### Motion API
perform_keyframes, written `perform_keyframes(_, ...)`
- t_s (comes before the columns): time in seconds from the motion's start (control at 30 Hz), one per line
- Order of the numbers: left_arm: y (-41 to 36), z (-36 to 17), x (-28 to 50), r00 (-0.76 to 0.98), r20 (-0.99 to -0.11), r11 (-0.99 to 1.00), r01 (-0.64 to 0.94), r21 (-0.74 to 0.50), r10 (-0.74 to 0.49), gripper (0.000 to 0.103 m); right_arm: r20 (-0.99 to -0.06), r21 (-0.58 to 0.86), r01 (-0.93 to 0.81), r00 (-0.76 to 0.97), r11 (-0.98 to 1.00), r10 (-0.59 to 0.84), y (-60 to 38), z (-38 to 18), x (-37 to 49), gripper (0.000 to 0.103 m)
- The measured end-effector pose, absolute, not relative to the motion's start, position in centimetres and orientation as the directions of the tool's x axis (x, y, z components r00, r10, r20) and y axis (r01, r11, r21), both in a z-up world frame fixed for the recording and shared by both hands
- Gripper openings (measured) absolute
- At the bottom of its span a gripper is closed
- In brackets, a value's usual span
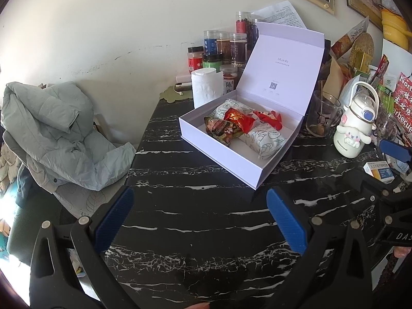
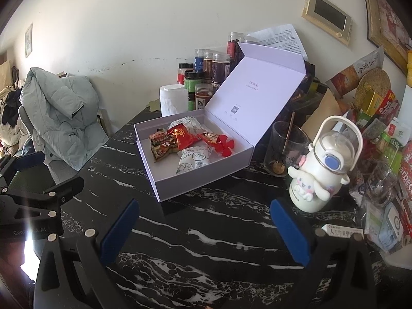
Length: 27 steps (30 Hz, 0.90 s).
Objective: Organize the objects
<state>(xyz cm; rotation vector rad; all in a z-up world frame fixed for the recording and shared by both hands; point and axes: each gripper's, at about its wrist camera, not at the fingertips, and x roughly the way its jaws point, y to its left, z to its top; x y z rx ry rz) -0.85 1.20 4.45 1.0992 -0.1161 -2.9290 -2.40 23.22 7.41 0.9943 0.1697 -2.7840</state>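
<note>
A white box (image 1: pixel 219 154) (image 2: pixel 180 188) stands on the black marble table with its lid (image 1: pixel 280 64) (image 2: pixel 255 87) raised. Inside lie several snack packets: two white ones (image 1: pixel 267 139) (image 2: pixel 194 159), a red one (image 1: pixel 238 119) (image 2: pixel 180 134), a brown one (image 1: pixel 221 130) (image 2: pixel 161 145) and a small red one (image 1: pixel 269 118) (image 2: pixel 219 141). My left gripper (image 1: pixel 200 221) hangs open above the bare table, short of the box. My right gripper (image 2: pixel 204 231) is open too, nothing between its blue pads (image 2: pixel 289 234). Each gripper shows at the edge of the other's view.
A white cartoon water bottle (image 2: pixel 319 172) (image 1: pixel 356 123) and a glass cup (image 2: pixel 283 152) stand right of the box. Spice jars (image 1: pixel 226 49) and a paper roll (image 1: pixel 206 87) sit behind it. Packets crowd the right edge. A grey jacket (image 1: pixel 56 134) drapes a chair left of the table.
</note>
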Motion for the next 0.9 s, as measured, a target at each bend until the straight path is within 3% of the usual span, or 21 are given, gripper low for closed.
perform_keyframes(0.9,2.2,3.5,-0.5,-0.731,-0.681,-0.996,-0.026,0.086,-0.040,0.103,-0.657,-0.049,0.217,-0.742,-0.975,-0.132,23.3,6.2,-2.2,0.102)
